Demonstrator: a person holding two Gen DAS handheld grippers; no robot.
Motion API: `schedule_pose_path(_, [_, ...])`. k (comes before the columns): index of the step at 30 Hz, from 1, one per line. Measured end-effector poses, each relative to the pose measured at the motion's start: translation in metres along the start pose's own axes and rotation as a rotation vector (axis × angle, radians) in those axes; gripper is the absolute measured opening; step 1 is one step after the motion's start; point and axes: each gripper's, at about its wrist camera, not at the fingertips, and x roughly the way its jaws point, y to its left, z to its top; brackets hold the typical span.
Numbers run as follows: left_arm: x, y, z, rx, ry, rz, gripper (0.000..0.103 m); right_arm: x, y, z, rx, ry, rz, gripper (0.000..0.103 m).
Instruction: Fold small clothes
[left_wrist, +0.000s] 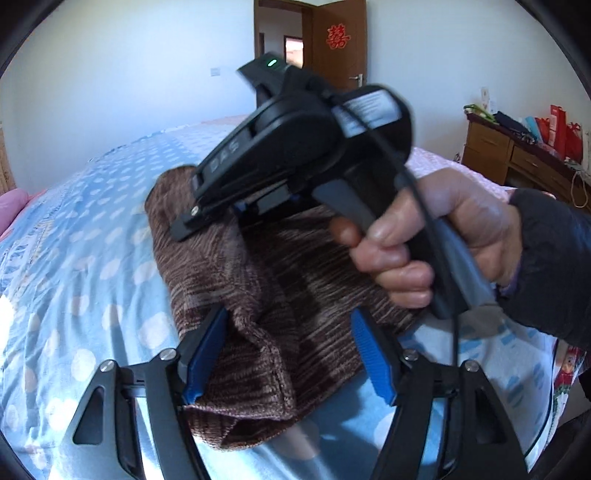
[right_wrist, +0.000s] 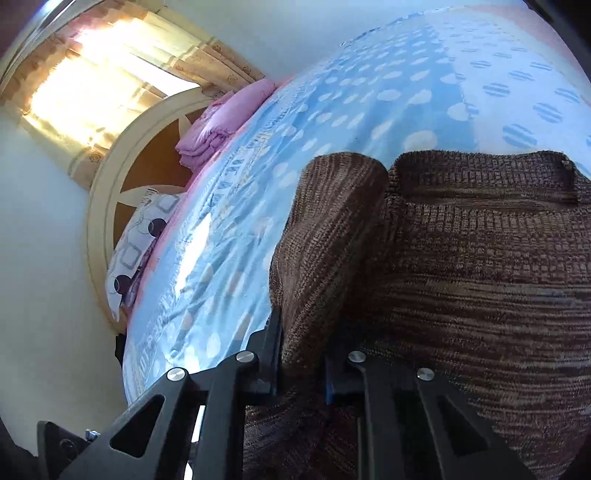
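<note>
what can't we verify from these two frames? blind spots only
- Left wrist view: right tool is motion-blurred and its own body covers its tips, so its closure on the brown knit garment is unclear here.
- Left wrist view: whether the open left tool touches the garment.
- Right wrist view: garment's right and bottom parts cut off by the frame edge.
- Right wrist view: fabric bunched at the right tool hides its pads.

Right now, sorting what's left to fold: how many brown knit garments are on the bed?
1: the brown sweater lies on the blue bedsheet, between both tongs. Others may be hidden out of view.
</note>
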Motion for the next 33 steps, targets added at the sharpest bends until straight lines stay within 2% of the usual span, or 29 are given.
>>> schedule_pose_path(1, [-0.003, -0.002, 0.0, -0.013, 0.01, 0.007, 0.056, -0.005, 0.002, -0.001, -0.002, -0.015, 0.001, 0.015])
schedule_pose_path(3, [-0.002, 0.008, 0.002, -0.072, 0.013, 0.024, 0.023, -0.018, 0.008, -0.003, -0.024, -0.042, -0.008, 0.015])
schedule_pose_path(6, [-0.005, 0.03, 0.006, -0.237, -0.018, -0.057, 0.013, -0.035, 0.018, 0.0, -0.056, -0.071, -0.025, 0.015])
schedule_pose_path(8, [-0.009, 0.034, 0.011, -0.303, -0.05, -0.091, 0.012, -0.049, 0.024, 0.005, -0.071, -0.085, -0.047, 0.015])
schedule_pose_path(10, [-0.013, 0.027, 0.02, -0.318, -0.08, -0.136, 0.011, -0.064, 0.026, 0.011, -0.081, -0.088, -0.068, 0.015])
schedule_pose_path(13, [-0.014, 0.008, 0.04, -0.319, -0.106, -0.244, 0.011, -0.092, 0.026, 0.018, -0.109, -0.093, -0.12, 0.015])
schedule_pose_path(18, [-0.006, -0.04, 0.081, -0.279, -0.136, -0.393, 0.011, -0.147, 0.017, 0.027, -0.186, -0.082, -0.267, 0.015])
schedule_pose_path(23, [0.021, -0.09, 0.107, -0.231, -0.124, -0.459, 0.011, -0.177, -0.025, 0.029, -0.212, -0.017, -0.409, 0.015])
schedule_pose_path(27, [0.049, -0.121, 0.101, -0.198, -0.045, -0.414, 0.011, -0.164, -0.077, 0.013, -0.192, 0.068, -0.482, 0.016])
schedule_pose_path(28, [0.053, -0.126, 0.096, -0.189, -0.018, -0.408, 0.011, -0.16, -0.088, 0.007, -0.181, 0.077, -0.495, 0.018])
schedule_pose_path(30, [0.056, -0.129, 0.085, -0.187, 0.035, -0.454, 0.017, -0.159, -0.108, -0.006, -0.146, 0.08, -0.544, 0.031])
schedule_pose_path(31, [0.052, -0.128, 0.08, -0.184, 0.047, -0.477, 0.02, -0.166, -0.114, -0.011, -0.12, 0.045, -0.557, 0.047])
schedule_pose_path(32, [0.046, -0.126, 0.074, -0.175, 0.046, -0.483, 0.027, -0.177, -0.117, -0.017, -0.088, -0.009, -0.567, 0.055])
schedule_pose_path(33, [0.042, -0.121, 0.071, -0.16, 0.035, -0.481, 0.038, -0.193, -0.118, -0.023, -0.043, -0.076, -0.571, 0.055])
